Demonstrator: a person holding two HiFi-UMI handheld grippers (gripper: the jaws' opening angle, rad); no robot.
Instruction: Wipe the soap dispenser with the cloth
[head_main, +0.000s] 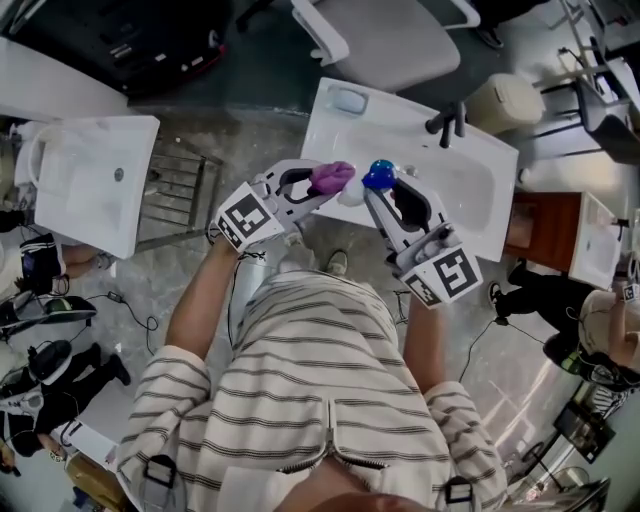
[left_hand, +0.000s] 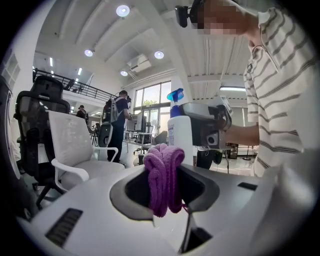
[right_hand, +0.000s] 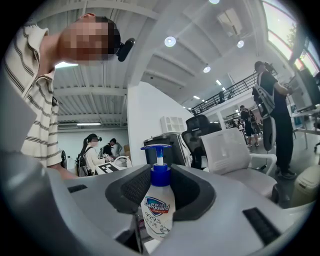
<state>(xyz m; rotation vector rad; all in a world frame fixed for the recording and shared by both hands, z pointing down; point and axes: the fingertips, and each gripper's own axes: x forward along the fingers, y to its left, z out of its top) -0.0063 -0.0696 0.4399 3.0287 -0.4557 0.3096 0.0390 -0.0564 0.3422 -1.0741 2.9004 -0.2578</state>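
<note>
A white soap dispenser (right_hand: 158, 205) with a blue pump top sits upright between the jaws of my right gripper (right_hand: 159, 210), which is shut on it. In the head view the soap dispenser (head_main: 372, 180) is held up over the near edge of a white washbasin (head_main: 470, 175), with my right gripper (head_main: 385, 190) behind it. My left gripper (head_main: 325, 185) is shut on a bunched purple cloth (head_main: 333, 178). From the left gripper view the cloth (left_hand: 164, 177) hangs between the jaws, close in front of the dispenser (left_hand: 179, 131). Whether cloth and bottle touch I cannot tell.
A black faucet (head_main: 447, 122) stands at the washbasin's far side. A second white basin (head_main: 85, 180) sits at the left beside a metal rack (head_main: 180, 190). Office chairs (left_hand: 75, 150) and people stand around. A beige bin (head_main: 505, 100) lies beyond the basin.
</note>
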